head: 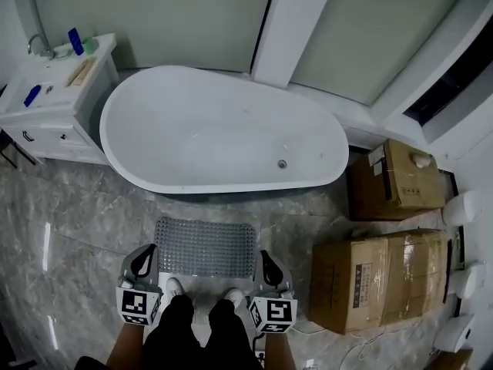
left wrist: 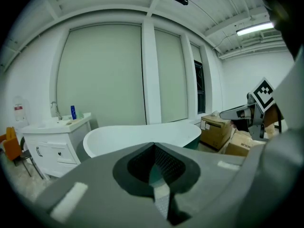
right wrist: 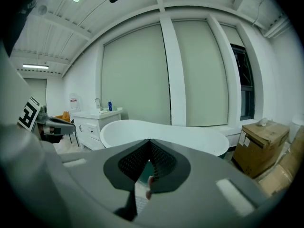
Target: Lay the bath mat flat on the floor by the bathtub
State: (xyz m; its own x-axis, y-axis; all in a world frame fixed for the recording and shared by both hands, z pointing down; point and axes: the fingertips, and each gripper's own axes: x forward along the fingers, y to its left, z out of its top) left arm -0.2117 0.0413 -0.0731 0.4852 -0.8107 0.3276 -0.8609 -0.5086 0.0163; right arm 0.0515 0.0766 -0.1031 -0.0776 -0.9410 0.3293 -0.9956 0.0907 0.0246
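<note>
Looks done: mat (head: 205, 247) lies flat on the floor just beside the tub (head: 223, 129), left gripper (head: 144, 262) and right gripper (head: 269, 267) held off it, both sets of jaws pressed together, empty, nothing evidently left.

readable text: none | box labels (head: 360, 284): too small to read

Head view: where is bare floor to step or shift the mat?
Left of the bath mat, bare marble floor runs up to the vanity. A narrow bare strip separates mat and bathtub. The right is crowded: two cardboard boxes, with a slim gap beside the mat.
</note>
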